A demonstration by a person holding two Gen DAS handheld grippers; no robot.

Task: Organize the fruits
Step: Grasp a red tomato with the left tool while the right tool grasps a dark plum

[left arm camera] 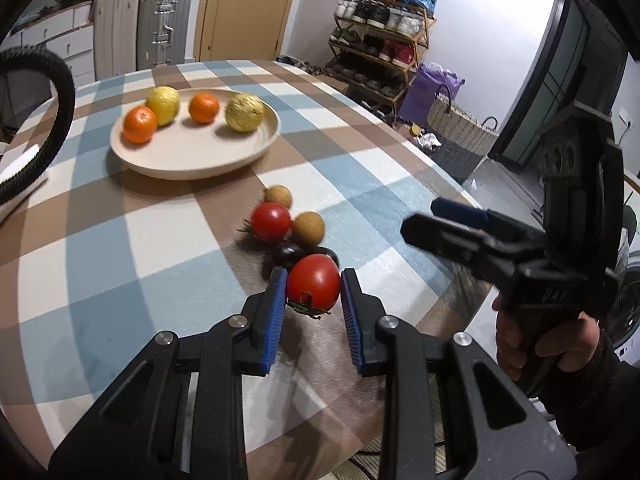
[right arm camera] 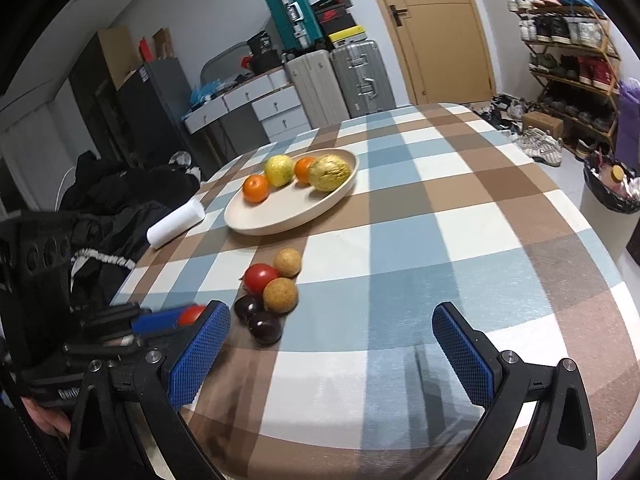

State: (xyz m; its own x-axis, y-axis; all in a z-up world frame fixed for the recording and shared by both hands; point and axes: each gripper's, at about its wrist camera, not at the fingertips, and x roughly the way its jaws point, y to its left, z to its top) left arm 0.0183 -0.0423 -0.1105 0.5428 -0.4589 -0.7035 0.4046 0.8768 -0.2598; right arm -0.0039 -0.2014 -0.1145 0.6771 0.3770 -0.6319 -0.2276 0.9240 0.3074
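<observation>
Plate (left arm camera: 192, 160), 11 o'clock: four fruits; five loose on table (left arm camera: 120, 240); left gripper (left arm camera: 313, 286) clasps tomato (left arm camera: 314, 282); right gripper (right arm camera: 332, 344) wide.

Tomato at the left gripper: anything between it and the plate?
Yes. The loose pile sits on that line: second tomato, two brown fruits and dark plums. Past them, bare cloth up to the plate.

Both tongs are black plastic frames with silver screws and 2 blue textured pads (right arm camera: 464, 354) each; a hand (left arm camera: 532, 344) wears a black sleeve (left arm camera: 600, 392).
</observation>
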